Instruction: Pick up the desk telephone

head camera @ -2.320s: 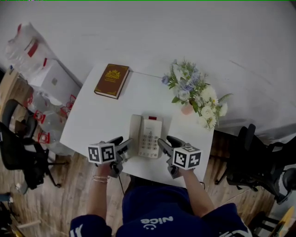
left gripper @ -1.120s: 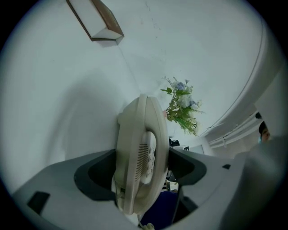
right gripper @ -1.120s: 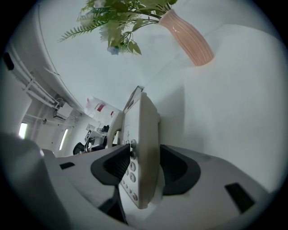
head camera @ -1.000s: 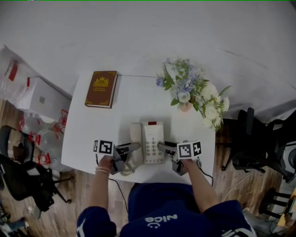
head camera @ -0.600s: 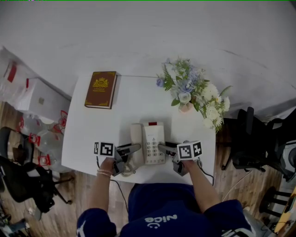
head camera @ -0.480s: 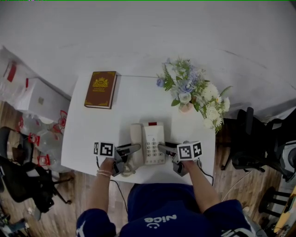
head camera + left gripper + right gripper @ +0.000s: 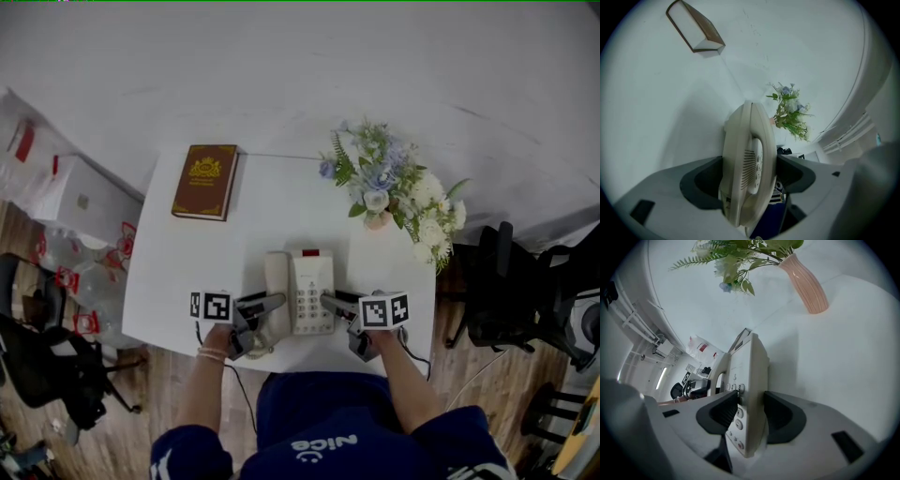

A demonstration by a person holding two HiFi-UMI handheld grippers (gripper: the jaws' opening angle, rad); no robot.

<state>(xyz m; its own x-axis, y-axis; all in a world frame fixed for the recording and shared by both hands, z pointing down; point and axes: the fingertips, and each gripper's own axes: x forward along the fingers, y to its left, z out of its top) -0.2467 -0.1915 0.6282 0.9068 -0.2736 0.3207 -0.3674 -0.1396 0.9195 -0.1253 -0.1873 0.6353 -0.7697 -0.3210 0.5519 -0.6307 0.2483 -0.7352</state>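
Observation:
A cream desk telephone [image 7: 309, 291] lies on the white table [image 7: 272, 206] near its front edge, with the handset in the cradle on its left side. My left gripper [image 7: 272, 302] is shut on the handset [image 7: 747, 168], and both dark pads [image 7: 710, 185] press on its sides. My right gripper [image 7: 328, 302] has the phone's right edge [image 7: 747, 376] between its jaws. Those jaws have just been closing: one pad [image 7: 724, 411] now sits on the keypad face, the other under the base.
A brown book [image 7: 205, 181] lies at the table's far left corner. A pink vase [image 7: 806, 282] with a bouquet [image 7: 394, 187] stands at the far right. Black chairs [image 7: 506, 300] stand to the right and to the left [image 7: 37, 356]. Boxes and bags [image 7: 66, 197] lie on the left.
Since the earliest frame both grippers have come in closer along the phone's two sides. Over the last second the hands and the phone have stayed where they were.

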